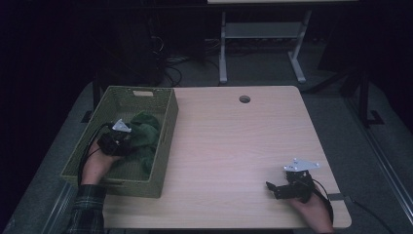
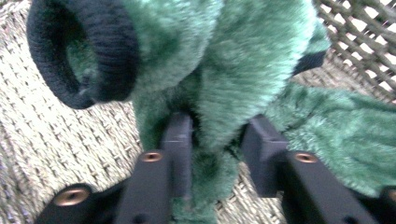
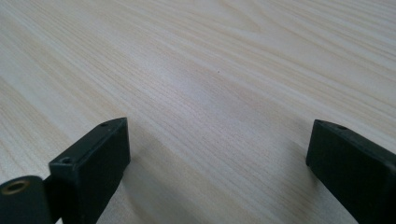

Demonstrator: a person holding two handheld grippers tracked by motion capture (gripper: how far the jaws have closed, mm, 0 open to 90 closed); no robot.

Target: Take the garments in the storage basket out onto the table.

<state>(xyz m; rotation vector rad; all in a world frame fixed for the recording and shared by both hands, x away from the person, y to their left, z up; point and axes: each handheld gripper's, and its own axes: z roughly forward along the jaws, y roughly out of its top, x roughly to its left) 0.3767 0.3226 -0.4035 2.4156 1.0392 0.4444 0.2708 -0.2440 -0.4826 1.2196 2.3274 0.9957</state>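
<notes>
Your left tongs (image 2: 215, 140) pinch a fold of the soft, light green fleece garment (image 2: 233, 70) in the woven olive basket (image 1: 122, 95); grip thick bunched pile, it slips; your right tongs (image 3: 217, 158) gape empty over the table (image 3: 210, 70).

The left forearm, in a plaid sleeve, reaches up from the bottom edge of the high view, its hand (image 1: 97, 163) wrapped around the left gripper (image 1: 127, 141), which points to the right. In the left gripper view its two black jaws stand fairly close together — pressed into green fleece from both sides. The right hand (image 1: 311, 209) sits low at the right, holding the right gripper (image 1: 271, 189) level and pointing left; its jaws stand wide apart — nothing between them.
</notes>
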